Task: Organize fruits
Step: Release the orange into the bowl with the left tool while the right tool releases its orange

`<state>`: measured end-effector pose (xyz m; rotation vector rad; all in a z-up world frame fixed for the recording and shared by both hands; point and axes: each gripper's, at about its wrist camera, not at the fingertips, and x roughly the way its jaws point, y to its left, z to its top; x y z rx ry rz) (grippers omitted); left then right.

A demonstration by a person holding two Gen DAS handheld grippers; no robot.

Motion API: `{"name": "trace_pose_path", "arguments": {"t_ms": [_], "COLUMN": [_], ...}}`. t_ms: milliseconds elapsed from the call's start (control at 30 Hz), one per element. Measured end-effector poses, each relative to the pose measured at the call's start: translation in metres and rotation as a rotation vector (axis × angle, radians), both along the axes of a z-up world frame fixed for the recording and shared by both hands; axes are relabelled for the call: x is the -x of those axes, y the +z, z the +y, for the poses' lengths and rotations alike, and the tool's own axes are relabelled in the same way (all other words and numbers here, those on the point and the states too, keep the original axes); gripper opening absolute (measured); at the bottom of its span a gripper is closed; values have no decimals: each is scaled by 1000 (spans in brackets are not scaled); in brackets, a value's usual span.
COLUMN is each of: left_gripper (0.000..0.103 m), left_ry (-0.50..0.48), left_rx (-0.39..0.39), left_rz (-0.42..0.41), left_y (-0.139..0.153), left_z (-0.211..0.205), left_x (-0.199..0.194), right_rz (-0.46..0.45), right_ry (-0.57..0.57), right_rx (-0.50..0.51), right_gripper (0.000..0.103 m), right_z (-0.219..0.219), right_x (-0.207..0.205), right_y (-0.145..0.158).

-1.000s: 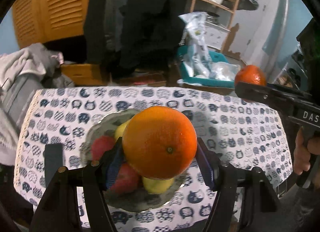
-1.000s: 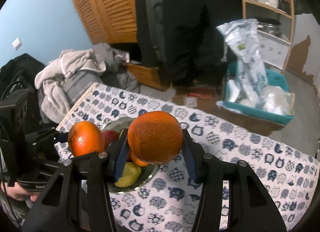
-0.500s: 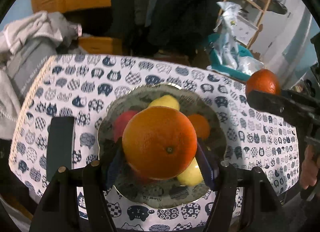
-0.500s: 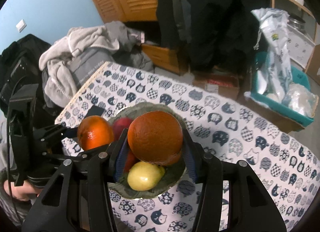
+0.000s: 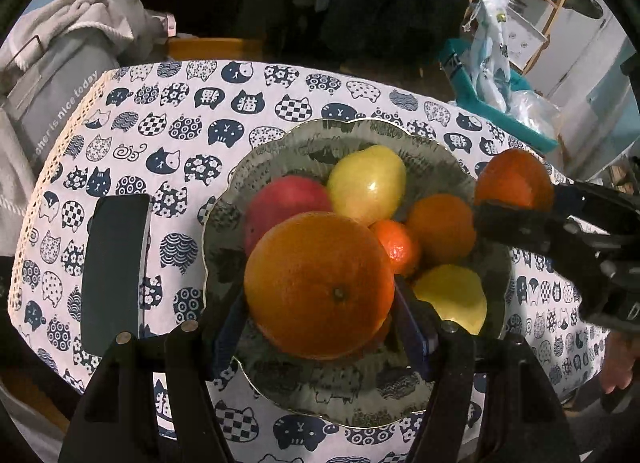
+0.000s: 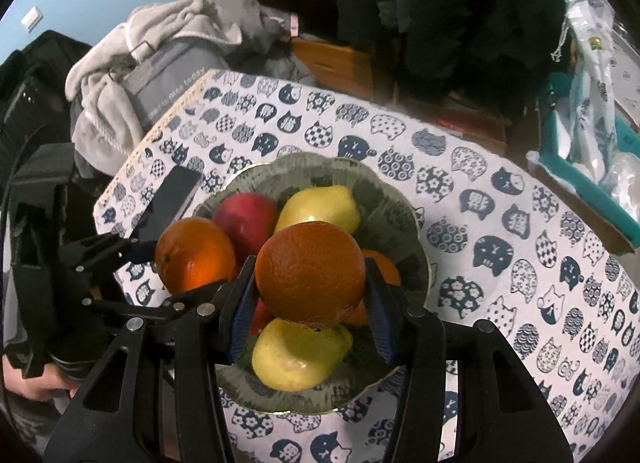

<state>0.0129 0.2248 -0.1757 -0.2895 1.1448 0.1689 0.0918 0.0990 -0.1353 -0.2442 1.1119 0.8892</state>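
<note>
- Over the grey-green bowl with the wavy rim [image 5: 404, 409], we hold two round oranges, one in each tool.
- Our left gripper [image 5: 320, 303] is squeezed tight on the big bright orange [image 5: 318, 283]. It hangs above the near side of the bowl.
- Our right gripper [image 6: 310, 295] is squeezed tight on the darker, bumpy orange [image 6: 310, 273]. It hangs above the middle of the bowl.
- We cannot tell if either orange touches the fruit under it.
- Down in the bowl we see a red apple [image 5: 286, 203], a yellow pear-shaped fruit [image 5: 368, 183], a small orange fruit [image 5: 396, 249], a rounder orange fruit [image 5: 440, 229] and a yellow lemon-like fruit [image 5: 452, 297].
- Room in the bowl is small, so we think each orange needs its own gap.
- We should go down slowly and keep the two tools apart so they do not bump.
- We should set each orange low, where it leans on other fruit, and only then let go. If we drop it from high up, it may roll out over the rim.
- Beside the bowl lies a flat black slab, maybe a phone [image 5: 114, 267], on the white cloth with blue cat faces [image 5: 224, 99].
- Past the table we see a heap of grey clothes [image 6: 160, 47] and a teal tub with plastic bags [image 5: 504, 103].
</note>
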Motion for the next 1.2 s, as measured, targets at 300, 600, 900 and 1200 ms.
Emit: {"name": "trace_pose_path", "arguments": {"t_ms": [300,600,900,1200], "left_gripper": [75,79,81,86], "left_ry": [-4,9,18,-17], "left_rx": [-33,-29,-50,-50], "left_rz": [28,45,41,-32], "left_y": [-3,-5,8,48], "left_z": [-2,0,-3,-17], "left_x": [-1,1,7,14], "right_rz": [59,94,36,-66], "right_ry": [1,-10,-21,-73], "right_rx": [9,-2,-16,-50], "right_gripper": [50,52,52,68], "right_z": [7,7,1,-17], "right_x": [-5,-6,1,13], "right_y": [-17,-24,3,54]}}
